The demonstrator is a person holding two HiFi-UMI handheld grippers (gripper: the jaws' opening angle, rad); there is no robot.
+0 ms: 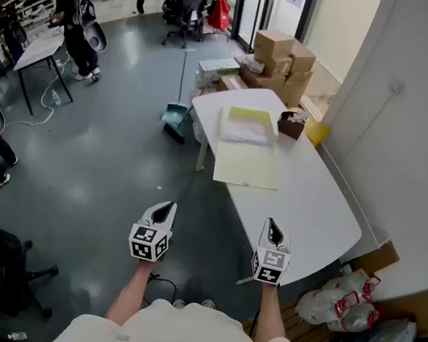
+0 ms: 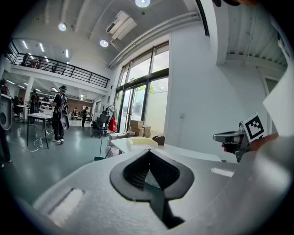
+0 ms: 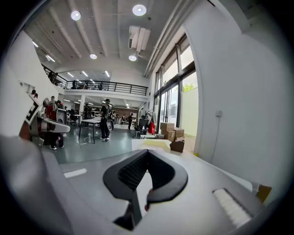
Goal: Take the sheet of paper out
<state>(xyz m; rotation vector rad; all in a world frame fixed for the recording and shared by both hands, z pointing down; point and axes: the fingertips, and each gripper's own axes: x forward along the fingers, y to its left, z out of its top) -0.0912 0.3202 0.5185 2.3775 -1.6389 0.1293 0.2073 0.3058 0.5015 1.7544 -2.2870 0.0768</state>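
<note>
The left claw [image 2: 148, 152] is shut. Its two tips meet and it holds nothing. The right claw [image 3: 147, 152] is shut too, tip to tip, and it holds nothing.

The sheet of paper [image 1: 246, 166] is pale yellow. It lies flat in the middle of the white worktop [image 1: 311, 204], well apart from both claws. Just past it, on the far side, is a yellow pile [image 1: 250, 116] with a white bag [image 1: 245, 131] on top. It may be a folder or a pad; the view is too small to tell. A small brown box [image 1: 291, 126] sits to the right of that pile.

Cardboard boxes [image 1: 279, 59] are stacked on the floor [image 1: 101, 162] past the far end of the worktop. A dustpan [image 1: 176, 118] stands on the floor to its left. Plastic bags [image 1: 337, 307] lie by the wall on the near right. A person in dark clothes [image 1: 75, 27] stands far off on the left.

Both bare arms reach forward, side by side. The claws point ahead and a little down. The left claw is over the grey floor, left of the worktop. The right claw is by the worktop's near end, not touching it.
</note>
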